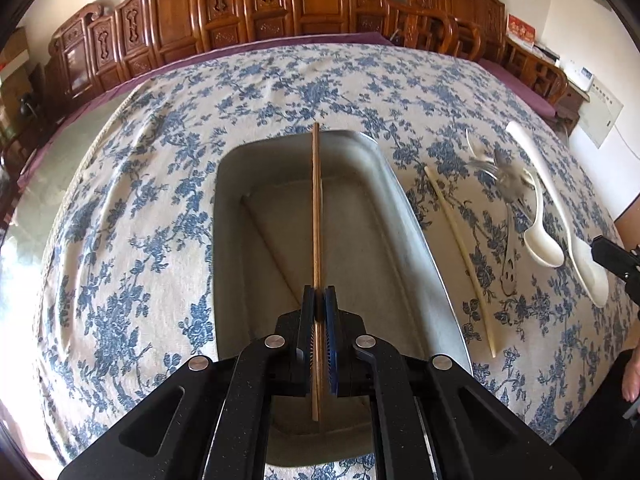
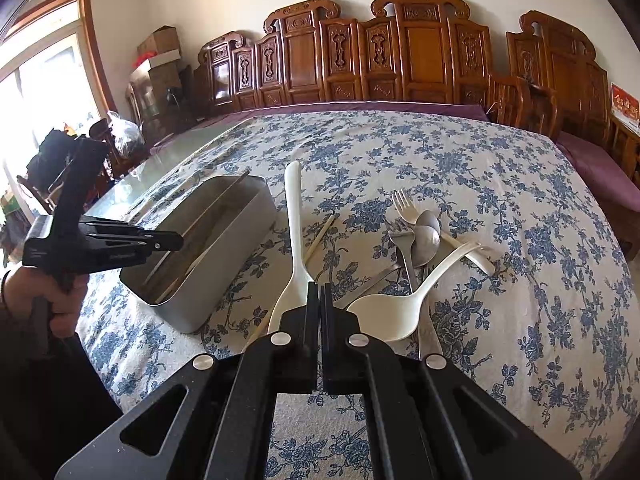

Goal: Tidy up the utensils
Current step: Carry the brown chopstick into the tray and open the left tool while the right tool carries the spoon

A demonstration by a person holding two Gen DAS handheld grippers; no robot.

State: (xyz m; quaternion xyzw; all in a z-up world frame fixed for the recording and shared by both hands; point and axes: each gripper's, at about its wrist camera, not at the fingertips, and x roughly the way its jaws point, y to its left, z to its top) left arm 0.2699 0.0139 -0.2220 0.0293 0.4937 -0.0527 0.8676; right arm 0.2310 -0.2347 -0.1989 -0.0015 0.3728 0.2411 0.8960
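Observation:
My left gripper (image 1: 319,292) is shut on a brown wooden chopstick (image 1: 316,208), which points lengthwise over the open grey metal box (image 1: 228,220). A pale chopstick (image 1: 272,248) lies slantwise on the box's floor. The right wrist view has the left gripper (image 2: 176,240) at the near end of the box (image 2: 236,248). My right gripper (image 2: 320,286) is shut with nothing in it, hanging just above the cloth. It sits between a long white spoon (image 2: 294,220) and a broad white spoon (image 2: 384,312).
On the floral tablecloth right of the box lie a pale chopstick (image 1: 460,256), a heap of metal forks and spoons (image 2: 424,236) and another white spoon (image 2: 476,254). A person's hand (image 2: 36,284) grips the left handle. Carved wooden chairs (image 2: 420,60) line the far side.

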